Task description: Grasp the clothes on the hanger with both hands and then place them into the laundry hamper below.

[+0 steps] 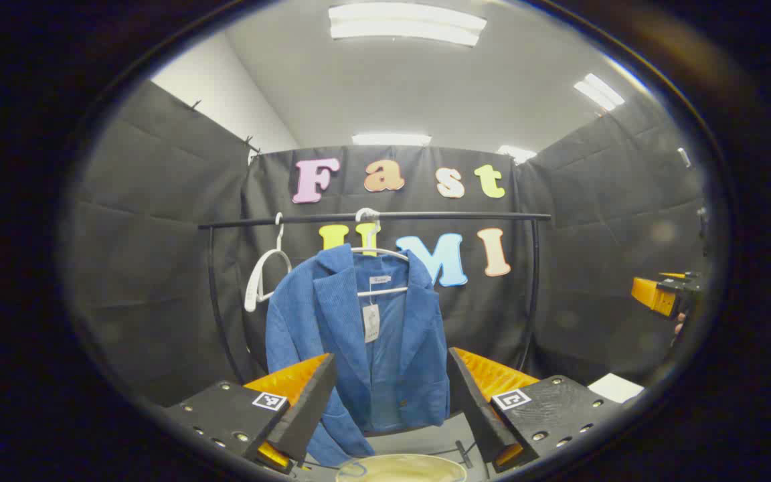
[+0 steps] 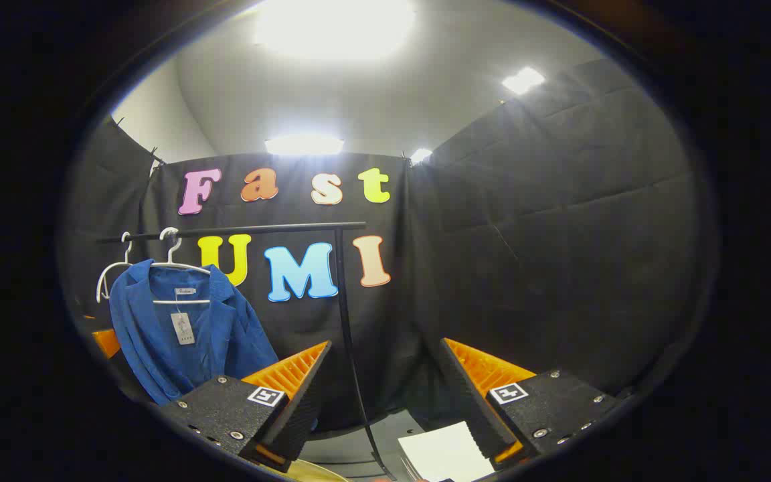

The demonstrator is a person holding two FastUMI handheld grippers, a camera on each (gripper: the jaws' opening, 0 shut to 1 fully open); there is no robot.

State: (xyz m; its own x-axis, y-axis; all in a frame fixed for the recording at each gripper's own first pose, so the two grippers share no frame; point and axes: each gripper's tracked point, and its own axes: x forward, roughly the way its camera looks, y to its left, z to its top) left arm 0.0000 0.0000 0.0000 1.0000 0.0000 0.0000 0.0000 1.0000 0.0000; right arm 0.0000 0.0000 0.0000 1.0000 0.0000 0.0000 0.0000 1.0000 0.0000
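A blue corduroy jacket (image 1: 359,335) with a paper tag hangs on a white hanger (image 1: 380,252) from a black rail (image 1: 425,216), straight ahead in the left gripper view. My left gripper (image 1: 392,355) is open, short of the jacket, its fingers framing the lower half. The pale rim of the hamper (image 1: 402,465) shows below. In the right gripper view the jacket (image 2: 185,335) hangs far to the left. My right gripper (image 2: 385,343) is open and faces the rack's upright post (image 2: 344,301) and the booth wall. The right gripper (image 1: 660,294) also appears at the far right of the left gripper view.
An empty white hanger (image 1: 262,274) hangs on the rail left of the jacket. A white sheet (image 2: 446,455) lies on the floor by the rack's foot. The rack's curved side bars (image 1: 215,301) stand at both ends.
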